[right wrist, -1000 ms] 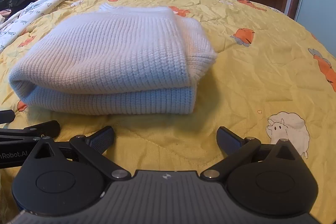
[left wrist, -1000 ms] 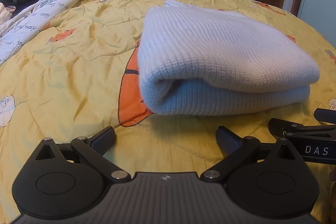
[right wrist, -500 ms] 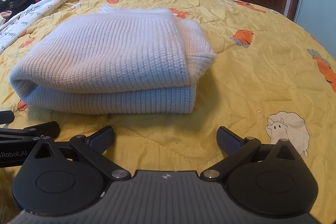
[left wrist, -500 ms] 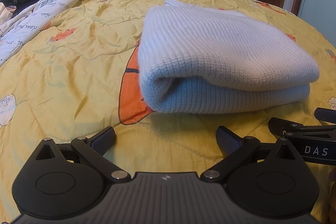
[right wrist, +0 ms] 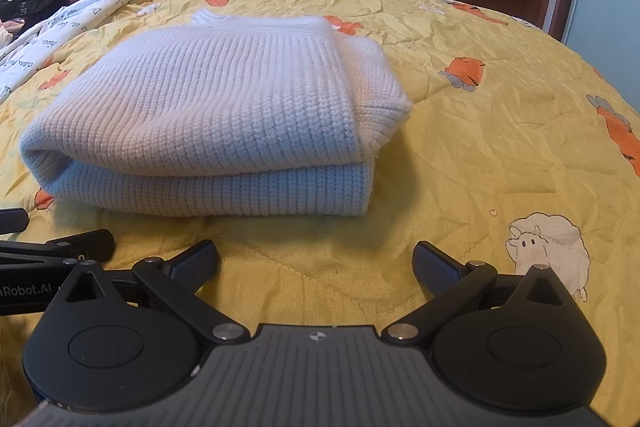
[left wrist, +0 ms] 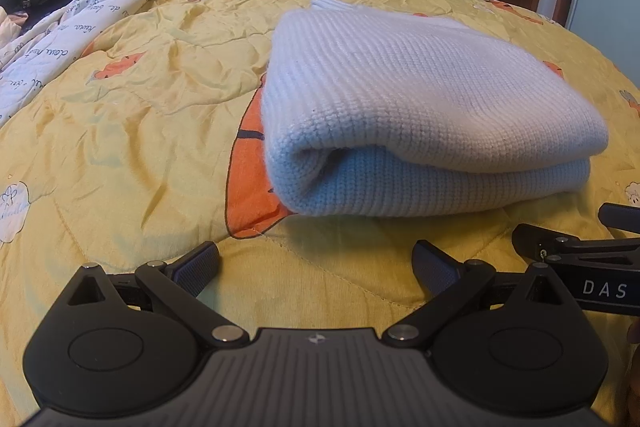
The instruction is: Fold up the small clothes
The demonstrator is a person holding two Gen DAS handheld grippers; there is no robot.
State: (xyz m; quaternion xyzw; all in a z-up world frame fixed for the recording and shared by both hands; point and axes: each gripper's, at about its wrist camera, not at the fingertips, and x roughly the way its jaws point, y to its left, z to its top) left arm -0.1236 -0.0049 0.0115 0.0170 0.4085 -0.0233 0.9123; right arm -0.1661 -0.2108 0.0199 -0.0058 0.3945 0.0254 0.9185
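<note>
On the bed, near edge: both grippers low, level, side by side, aimed at sweater.
Quilt [left wrist: 132,131]: yellow, wrinkled, carrot + sheep prints.
Sweater [left wrist: 404,107]: pale chunky rib knit, folded in a thick two-layer block, mid-quilt, just ahead of both grippers, not touched.
L gripper [left wrist: 316,263]: jaws spread wide, empty.
R gripper [right wrist: 316,263]: same, wide apart, empty.
Change vs 1 s ago: none; nothing moved.
</note>
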